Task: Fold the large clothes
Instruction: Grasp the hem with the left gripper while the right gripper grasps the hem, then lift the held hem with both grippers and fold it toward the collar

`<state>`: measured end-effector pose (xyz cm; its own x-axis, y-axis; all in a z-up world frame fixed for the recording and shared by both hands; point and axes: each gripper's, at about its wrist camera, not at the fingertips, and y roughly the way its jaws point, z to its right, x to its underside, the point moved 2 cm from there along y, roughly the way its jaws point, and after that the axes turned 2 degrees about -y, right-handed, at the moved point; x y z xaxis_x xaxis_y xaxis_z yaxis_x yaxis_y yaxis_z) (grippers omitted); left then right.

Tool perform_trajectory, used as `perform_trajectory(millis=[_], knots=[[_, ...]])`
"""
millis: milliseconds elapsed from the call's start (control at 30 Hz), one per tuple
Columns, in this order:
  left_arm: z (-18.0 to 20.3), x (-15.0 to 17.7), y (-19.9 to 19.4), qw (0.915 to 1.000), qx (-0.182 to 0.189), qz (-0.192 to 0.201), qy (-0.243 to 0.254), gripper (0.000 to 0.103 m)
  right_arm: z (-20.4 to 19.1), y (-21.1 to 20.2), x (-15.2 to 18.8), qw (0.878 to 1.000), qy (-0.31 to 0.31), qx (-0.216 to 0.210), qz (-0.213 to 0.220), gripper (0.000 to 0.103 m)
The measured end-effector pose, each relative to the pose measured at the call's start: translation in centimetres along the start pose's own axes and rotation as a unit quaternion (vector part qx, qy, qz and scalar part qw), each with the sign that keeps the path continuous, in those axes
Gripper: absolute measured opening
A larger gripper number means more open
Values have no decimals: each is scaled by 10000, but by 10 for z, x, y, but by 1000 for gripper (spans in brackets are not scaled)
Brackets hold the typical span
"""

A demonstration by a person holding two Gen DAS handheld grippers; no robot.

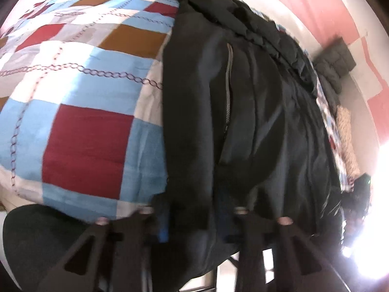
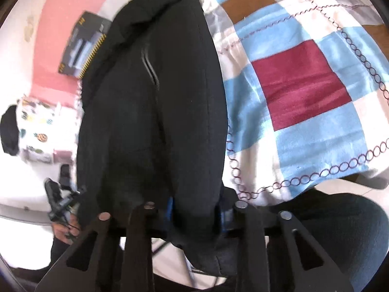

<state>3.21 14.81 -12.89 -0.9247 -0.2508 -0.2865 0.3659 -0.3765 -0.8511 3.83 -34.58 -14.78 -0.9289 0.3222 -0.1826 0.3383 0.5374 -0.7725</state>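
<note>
Bright daylight, glare blown out lower right; motion blur, fisheye edges.

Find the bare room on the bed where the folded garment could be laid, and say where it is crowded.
Free: the checked quilt beside the black jacket's long edge, toward the red square. Crowded: the wall side, with a box, a patterned pillow and a dark padded item. The left claw and right claw both pinch the jacket's hem.

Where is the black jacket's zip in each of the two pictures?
Left wrist view: the zip runs down the jacket, just above the middle.
Right wrist view: the zip sits upper left of the middle.
Shared landmark: the checked quilt under the jacket.
</note>
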Motion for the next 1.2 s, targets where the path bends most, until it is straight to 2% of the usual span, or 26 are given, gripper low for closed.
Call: perform_trajectory(millis=[133,267,467,667,833,1067,1200], knots=[[6,-8,-34,9987,153,477,-86,15,-27,-15,-4,9991,-283,-131,301,17],[12,-24,-78,9920,639,1061,-256,14,-40,-44,-14,9955,-263,-490,763,17],[24,-49,-113,9805,1110,1571,-408,14,-51,-77,-30,9867,-186,-905,1337,17],[30,-70,-124,9737,1312,1787,-528,14,-59,-98,-49,9793,-89,-1140,1668,17],[36,-96,-139,9690,1398,1979,-477,14,-70,-119,-81,9720,-75,-1292,1960,17],[54,-160,-144,9617,1501,2266,-365,14,-94,-127,-143,9665,-191,-1314,2197,17],[65,-205,-136,9609,1446,2341,-300,14,-107,-120,-189,9653,-227,-1272,2270,17]])
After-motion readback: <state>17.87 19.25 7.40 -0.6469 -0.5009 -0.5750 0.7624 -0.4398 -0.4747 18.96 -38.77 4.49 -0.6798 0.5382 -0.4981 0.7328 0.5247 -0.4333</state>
